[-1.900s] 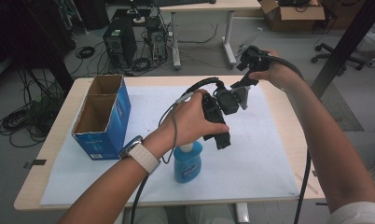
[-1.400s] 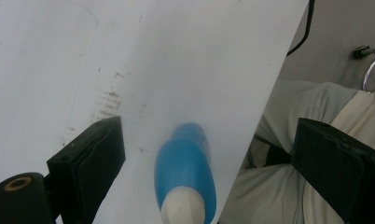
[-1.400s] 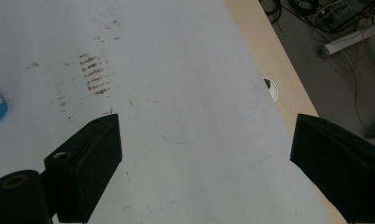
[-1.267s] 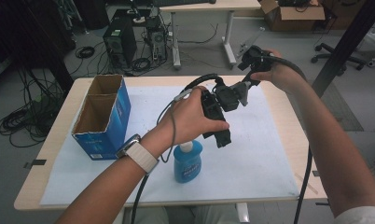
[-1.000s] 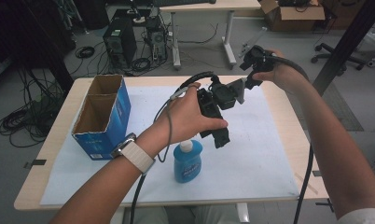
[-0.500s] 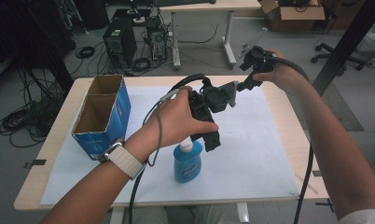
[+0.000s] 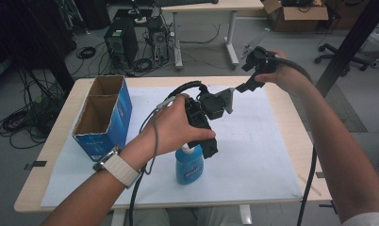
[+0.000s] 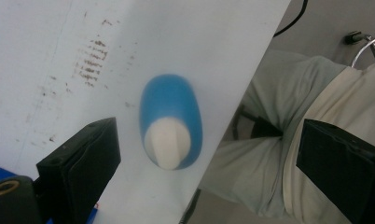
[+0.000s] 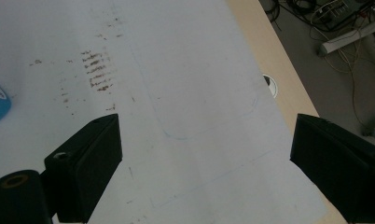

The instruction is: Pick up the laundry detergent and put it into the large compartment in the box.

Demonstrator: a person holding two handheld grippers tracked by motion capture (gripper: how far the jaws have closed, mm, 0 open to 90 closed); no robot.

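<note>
The left gripper (image 7: 207,147) hangs right above the blue bottle (image 7: 189,165), jaws spread wide, nothing between them. In the left gripper view the bottle (image 8: 170,122) sits between the two jaws, but closer to the left one than the right, and that's the risk: close from here and I reckon one jaw meets the bottle first and shoves it sideways. It stands upright and alone near the front edge of the counter (image 7: 285,104), on the white sheet (image 7: 253,141), so a tip could send it towards the person's lap. A smooth rounded shoulder could also slip out of a high pinch.

The bottle itself: blue body, oval from above, with a white cap (image 8: 163,148) and a label on the front too small to read.

The right gripper (image 7: 241,88) hovers over the far side, jaws wide, holding nothing. The open blue box (image 7: 104,116) waits well to the left.
</note>
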